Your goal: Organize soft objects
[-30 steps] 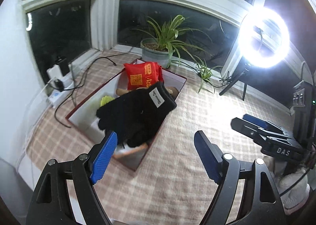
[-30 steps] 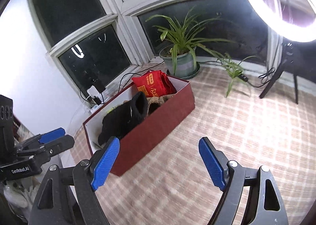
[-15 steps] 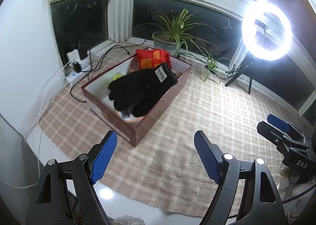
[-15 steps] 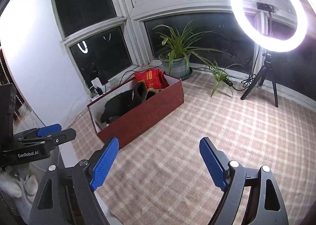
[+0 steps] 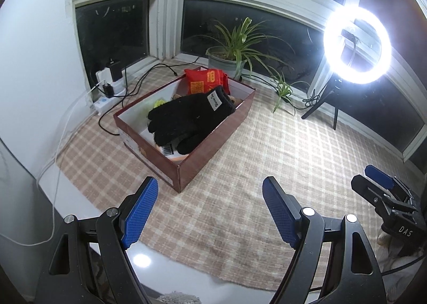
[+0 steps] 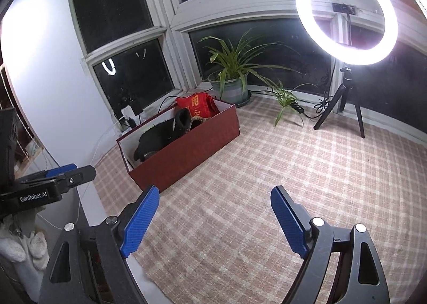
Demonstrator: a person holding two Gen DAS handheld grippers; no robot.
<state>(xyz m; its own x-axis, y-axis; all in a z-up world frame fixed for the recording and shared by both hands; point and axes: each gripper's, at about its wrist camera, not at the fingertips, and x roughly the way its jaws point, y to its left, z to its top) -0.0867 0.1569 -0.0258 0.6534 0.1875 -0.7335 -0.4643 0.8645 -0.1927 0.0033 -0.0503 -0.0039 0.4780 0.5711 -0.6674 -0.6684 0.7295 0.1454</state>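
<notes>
Left gripper (image 5: 209,210) and right gripper (image 6: 214,220) both spread, empty; box (image 5: 213,143) at eleven o'clock, lengthwise away, nearer the left.

1. Dark bay windows (image 5: 240,23) in white frames wrap the corner.
2. A lit ring light (image 6: 347,13) stands on a black tripod (image 6: 344,106).
3. A plaid mat (image 6: 280,170) covers the floor.
4. A white wall (image 5: 34,63) stands at left.
</notes>
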